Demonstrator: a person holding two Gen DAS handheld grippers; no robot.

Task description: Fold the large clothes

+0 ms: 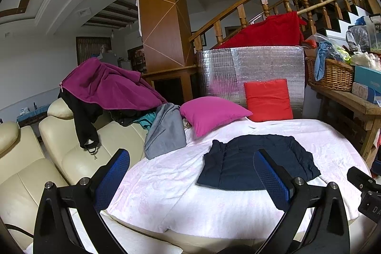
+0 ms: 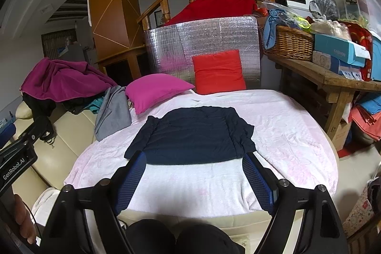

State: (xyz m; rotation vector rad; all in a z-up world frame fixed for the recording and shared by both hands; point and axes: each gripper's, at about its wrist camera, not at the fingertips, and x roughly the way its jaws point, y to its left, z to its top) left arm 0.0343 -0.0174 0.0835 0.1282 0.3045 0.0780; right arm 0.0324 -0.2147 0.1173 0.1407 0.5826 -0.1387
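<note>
A dark navy garment [image 2: 194, 136] lies folded into a rough rectangle at the middle of a pale pink blanket [image 2: 285, 135] spread over a cream sofa [image 1: 78, 146], its sleeves tucked in at both sides and its near edge straight. Both tools hang above the near edge of the blanket, short of the cloth. The left gripper [image 1: 191, 179] has its blue-padded fingers spread wide with nothing between them; the right gripper [image 2: 194, 182] is likewise wide apart and holds nothing, its fingers framing the garment's near corners from above.

At the far edge of the blanket a magenta cushion [image 2: 157, 89] rests beside a grey garment [image 2: 113, 108] that spills onto the sofa, and a red cushion [image 2: 218, 72] leans upright against a silver foil panel [image 2: 209, 39]. A purple fleece [image 1: 109, 87] and a black garment [image 1: 83, 120] hang over the sofa back at the left.

On a wooden table [image 2: 321, 75] to the right, a wicker basket [image 2: 289, 43] holds a blue cloth [image 2: 271, 25] draped over its rim, along with yellow-green items and bagged goods whose contents cannot be made out. Blue boxes [image 2: 338, 51] are stacked just beside the basket.
</note>
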